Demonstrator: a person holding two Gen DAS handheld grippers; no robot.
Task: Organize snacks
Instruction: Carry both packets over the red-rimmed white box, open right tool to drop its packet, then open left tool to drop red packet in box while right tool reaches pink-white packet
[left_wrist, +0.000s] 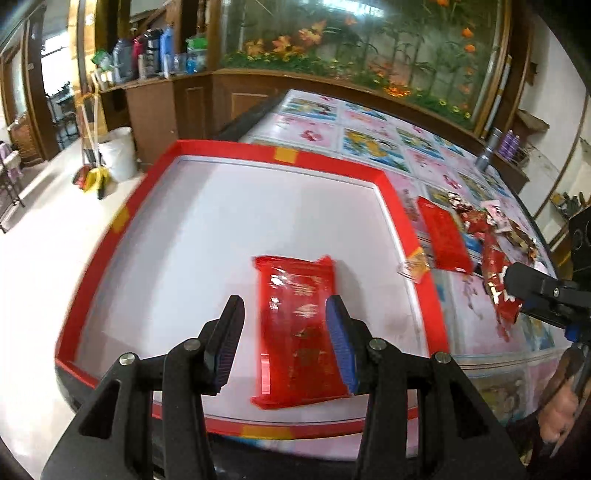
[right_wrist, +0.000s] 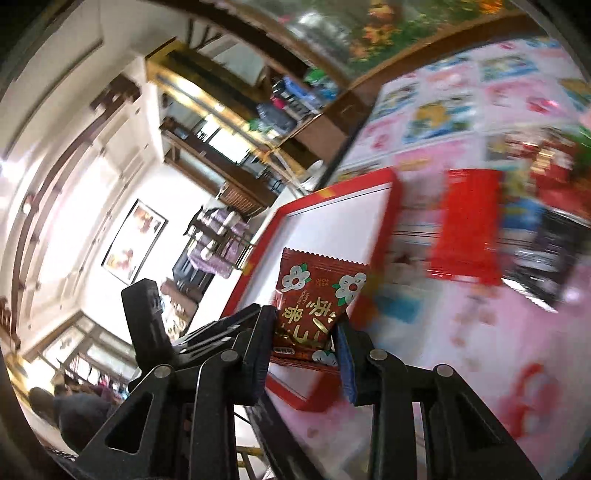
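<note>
A white tray with a red rim (left_wrist: 402, 214) lies on the picture-patterned table. In it lies a flat red snack packet (left_wrist: 299, 332). My left gripper (left_wrist: 284, 301) hovers open over that packet, its pads clear of it on the left side. My right gripper (right_wrist: 304, 321) is shut on a dark red packet with white flowers (right_wrist: 317, 295) and holds it upright beside the tray's rim (right_wrist: 332, 192). In the left wrist view that gripper (left_wrist: 517, 280) shows at the right edge with the packet (left_wrist: 498, 299). Another red packet (left_wrist: 447, 236) (right_wrist: 469, 225) lies flat right of the tray.
A heap of mixed snacks (left_wrist: 491, 221) (right_wrist: 546, 158) and a black packet (right_wrist: 546, 258) lie beyond the flat red one. A small clear-wrapped yellow piece (left_wrist: 413, 266) rests on the tray's right rim. Spray cans (left_wrist: 487, 151) stand at the table's far edge. A hand (left_wrist: 561, 406) shows lower right.
</note>
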